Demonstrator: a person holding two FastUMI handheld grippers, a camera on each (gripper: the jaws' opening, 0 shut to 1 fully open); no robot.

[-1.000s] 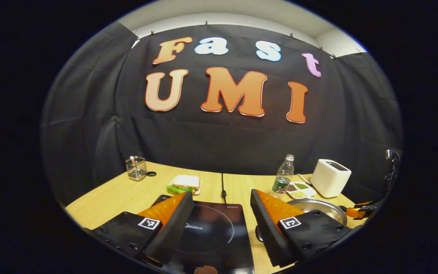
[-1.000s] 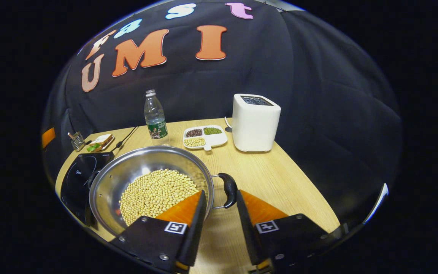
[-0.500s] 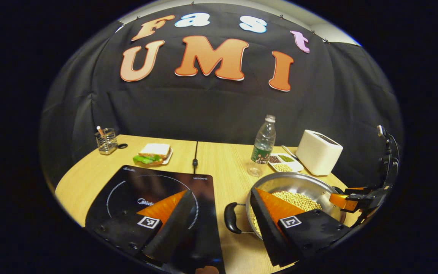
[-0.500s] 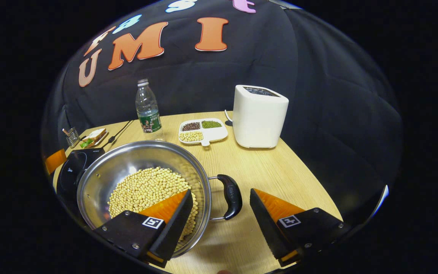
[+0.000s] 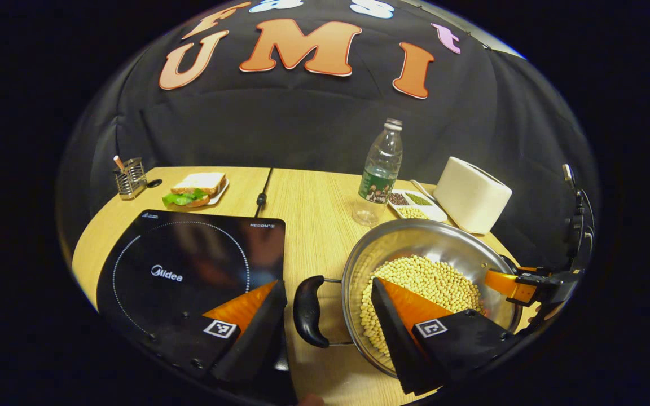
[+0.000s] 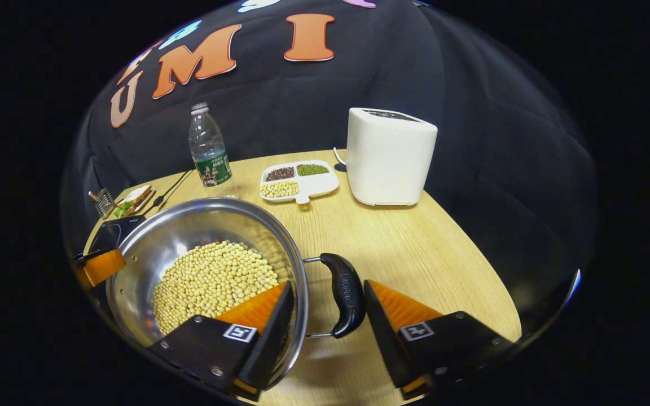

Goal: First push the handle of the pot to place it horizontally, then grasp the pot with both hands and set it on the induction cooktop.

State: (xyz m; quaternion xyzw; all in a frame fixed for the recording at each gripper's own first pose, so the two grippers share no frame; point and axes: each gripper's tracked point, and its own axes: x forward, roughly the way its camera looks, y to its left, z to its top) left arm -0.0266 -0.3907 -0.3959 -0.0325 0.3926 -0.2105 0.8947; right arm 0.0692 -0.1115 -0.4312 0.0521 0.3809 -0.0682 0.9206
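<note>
On the wooden table (image 5: 313,203) | pot (image 6: 201,225) beside cooktop (image 5: 189,265) | both grippers' jaws released, straddling pot handles

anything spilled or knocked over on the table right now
Nothing stands out. The soybeans all sit inside the pot, the bottle and toaster stand upright, and the sandwich is on its plate.

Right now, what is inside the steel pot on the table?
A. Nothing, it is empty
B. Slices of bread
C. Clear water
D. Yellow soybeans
D: the pot holds a heap of small round yellow soybeans over its bottom, also seen in the left gripper view; no water or bread is in it.
</note>
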